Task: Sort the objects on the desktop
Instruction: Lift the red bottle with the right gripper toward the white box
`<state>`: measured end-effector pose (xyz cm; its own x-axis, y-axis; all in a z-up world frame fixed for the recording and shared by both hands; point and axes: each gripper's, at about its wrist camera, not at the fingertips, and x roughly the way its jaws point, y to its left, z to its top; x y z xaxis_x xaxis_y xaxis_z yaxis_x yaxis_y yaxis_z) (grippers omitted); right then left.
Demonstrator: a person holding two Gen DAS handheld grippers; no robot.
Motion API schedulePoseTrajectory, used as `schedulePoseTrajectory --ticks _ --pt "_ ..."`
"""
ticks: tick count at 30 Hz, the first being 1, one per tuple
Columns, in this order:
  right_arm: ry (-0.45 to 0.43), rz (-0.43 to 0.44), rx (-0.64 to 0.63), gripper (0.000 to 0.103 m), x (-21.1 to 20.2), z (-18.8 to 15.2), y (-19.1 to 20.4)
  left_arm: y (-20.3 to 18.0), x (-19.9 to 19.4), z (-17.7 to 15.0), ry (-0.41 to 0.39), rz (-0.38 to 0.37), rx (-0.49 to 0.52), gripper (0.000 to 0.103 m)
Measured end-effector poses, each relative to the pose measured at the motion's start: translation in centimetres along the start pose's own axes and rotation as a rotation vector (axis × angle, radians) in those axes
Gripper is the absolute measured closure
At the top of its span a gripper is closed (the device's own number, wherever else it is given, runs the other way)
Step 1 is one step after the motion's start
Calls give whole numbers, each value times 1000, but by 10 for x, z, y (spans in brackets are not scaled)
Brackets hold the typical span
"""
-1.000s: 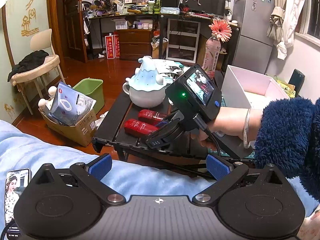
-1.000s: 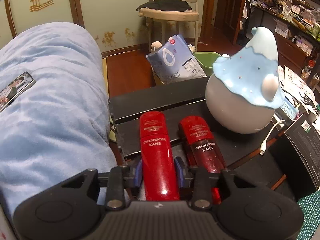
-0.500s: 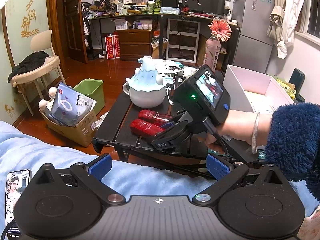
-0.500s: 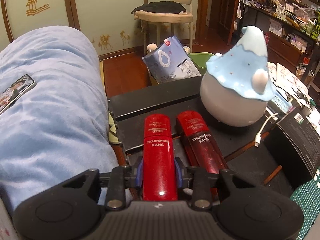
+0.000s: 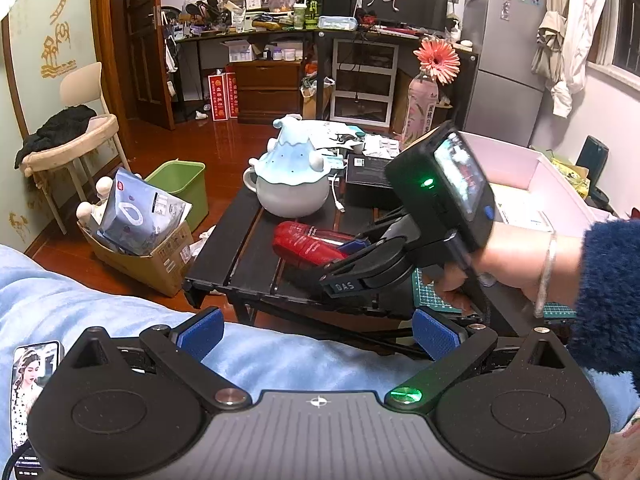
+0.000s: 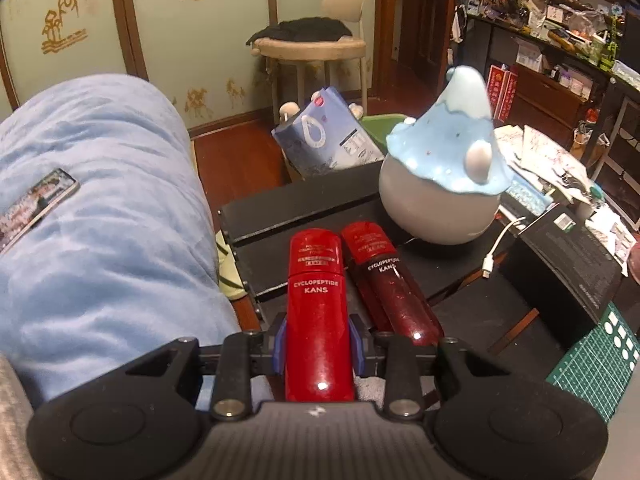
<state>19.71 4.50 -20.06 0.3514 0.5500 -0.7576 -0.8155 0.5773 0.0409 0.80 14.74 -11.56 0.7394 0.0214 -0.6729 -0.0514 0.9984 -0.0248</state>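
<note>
the red kans bottle is gripped between the pads of the right gripper, its long axis pointed straight ahead; the second red bottle lies just right, parallel. the left gripper is held open, empty, well behind.

Lifted off the table since a second ago: red bottle, clamped between the pads of the right gripper, now higher in that view and overlapping the darker second bottle left lying beside it. Swung up and right in the left view, with the hand and its sleeve further into frame. Tilted slightly more too, probably, though hard to judge through the fisheye.
</note>
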Motion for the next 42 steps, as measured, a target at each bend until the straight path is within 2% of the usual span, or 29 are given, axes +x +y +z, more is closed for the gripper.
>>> schedulePoseTrajectory --ticks 6,9,17,23,32,42 --pt "-43 -21 29 74 -23 -11 2 2 2 1 8 -27 -19 1" --pt "-50 -64 39 74 -32 -22 3 0 2 1 10 -20 -8 1" --pt "-107 -107 110 74 -59 -40 -5 -7 1 1 2 -2 18 1" --pt "-152 -96 147 74 -72 -47 0 -9 3 2 13 10 30 1" --pt "-169 -97 193 74 -78 -55 -1 -10 2 2 16 20 22 1" --pt "-196 -131 212 74 -114 -65 -7 -14 0 4 9 40 25 1"
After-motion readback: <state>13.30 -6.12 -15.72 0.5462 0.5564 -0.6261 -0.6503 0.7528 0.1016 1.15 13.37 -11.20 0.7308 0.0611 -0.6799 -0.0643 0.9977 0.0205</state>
